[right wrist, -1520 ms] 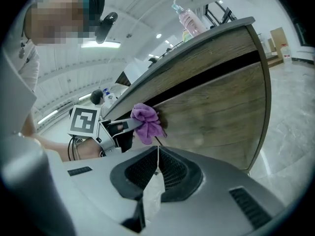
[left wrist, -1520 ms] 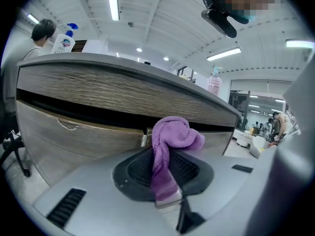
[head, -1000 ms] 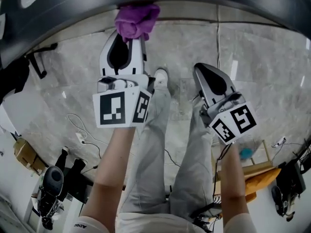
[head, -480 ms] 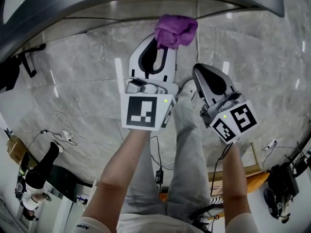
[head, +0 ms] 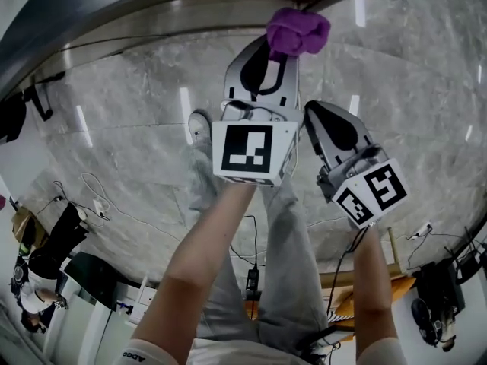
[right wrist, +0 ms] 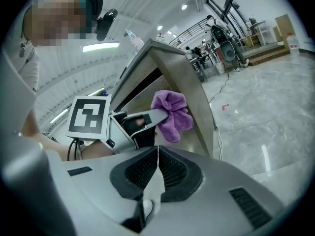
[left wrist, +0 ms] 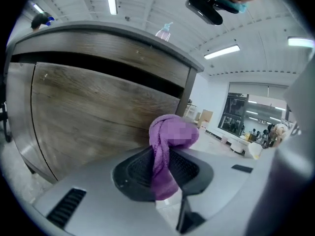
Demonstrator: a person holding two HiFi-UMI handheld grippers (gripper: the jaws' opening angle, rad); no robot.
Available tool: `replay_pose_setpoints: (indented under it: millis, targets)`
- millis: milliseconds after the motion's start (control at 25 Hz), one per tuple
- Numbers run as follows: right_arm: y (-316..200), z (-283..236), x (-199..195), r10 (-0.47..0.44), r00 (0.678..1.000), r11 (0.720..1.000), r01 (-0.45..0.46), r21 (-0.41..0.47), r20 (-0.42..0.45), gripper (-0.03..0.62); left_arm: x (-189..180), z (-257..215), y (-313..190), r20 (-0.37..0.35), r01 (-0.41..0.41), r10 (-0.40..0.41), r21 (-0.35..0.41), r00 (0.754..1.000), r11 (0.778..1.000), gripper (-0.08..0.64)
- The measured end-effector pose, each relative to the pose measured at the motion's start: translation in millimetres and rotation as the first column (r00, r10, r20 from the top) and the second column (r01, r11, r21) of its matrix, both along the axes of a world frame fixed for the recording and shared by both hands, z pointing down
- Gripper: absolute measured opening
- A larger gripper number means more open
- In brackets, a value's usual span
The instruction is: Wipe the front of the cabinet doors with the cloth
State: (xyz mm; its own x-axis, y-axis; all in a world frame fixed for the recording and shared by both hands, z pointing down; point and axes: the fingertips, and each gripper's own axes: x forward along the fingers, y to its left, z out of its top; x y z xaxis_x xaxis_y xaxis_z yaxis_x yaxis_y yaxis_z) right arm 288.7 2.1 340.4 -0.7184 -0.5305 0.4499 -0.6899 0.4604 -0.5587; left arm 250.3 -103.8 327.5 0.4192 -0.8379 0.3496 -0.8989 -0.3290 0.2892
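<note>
Far left of the head view: cables (head: 103, 204) lie on the grey stone floor (head: 129, 128). A shoe (head: 199, 128) and grey trouser legs (head: 285, 280) show under the arms.

The left gripper (head: 265, 71) reaches forward toward the cabinet, its marker cube (head: 251, 152) facing the camera.
- Jaws clamped on the purple cloth (head: 298, 32).
- In the left gripper view the cloth runs as a twisted strip between the two pads, then bunches into a ball past the tips.

Cloth position:
- It is at the cabinet front, by the right end of the wood-grain door (left wrist: 93, 117).
- It sits below the dark gap under the cabinet top (left wrist: 98, 36).
- In the right gripper view the ball looks pressed to the front next to the corner post (right wrist: 189, 92), but contact is not certain.

A clear bottle (left wrist: 165, 31) stands on the cabinet top, above and slightly left of the cloth.

The right gripper (head: 332, 128) is just beside the left gripper, on its right, and set back from the cabinet.
- Jaws closed, pads meeting along one seam, nothing between them.
- It is apart from the cloth.
- Its own view looks past its tips at the left gripper and the cloth.
</note>
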Motion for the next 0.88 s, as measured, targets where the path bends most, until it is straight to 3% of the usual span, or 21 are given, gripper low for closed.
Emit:
replay_pose_setpoints:
  millis: [120, 240, 880]
  targets:
    - [8.0, -0.1, 26.5, 0.008, 1.0, 1.0, -0.008, 0.001, -0.003, 0.029, 21.6, -1.0, 3.4, -0.026, 0.037, -0.038, -0.009, 0.999, 0.999, 0.075]
    - [10.5, 8.5, 33.7, 0.023, 1.0, 1.0, -0.023, -0.012, -0.009, 0.029, 18.5, 0.3, 0.6, -0.047, 0.066, -0.067, -0.019, 0.997, 0.998, 0.075]
    - [7.0, 26.2, -59.8, 0.031, 0.999, 0.999, -0.031, -0.032, -0.02, 0.029, -106.6, 14.1, -15.0, -0.028, 0.097, -0.098, -0.027, 0.995, 0.995, 0.075]
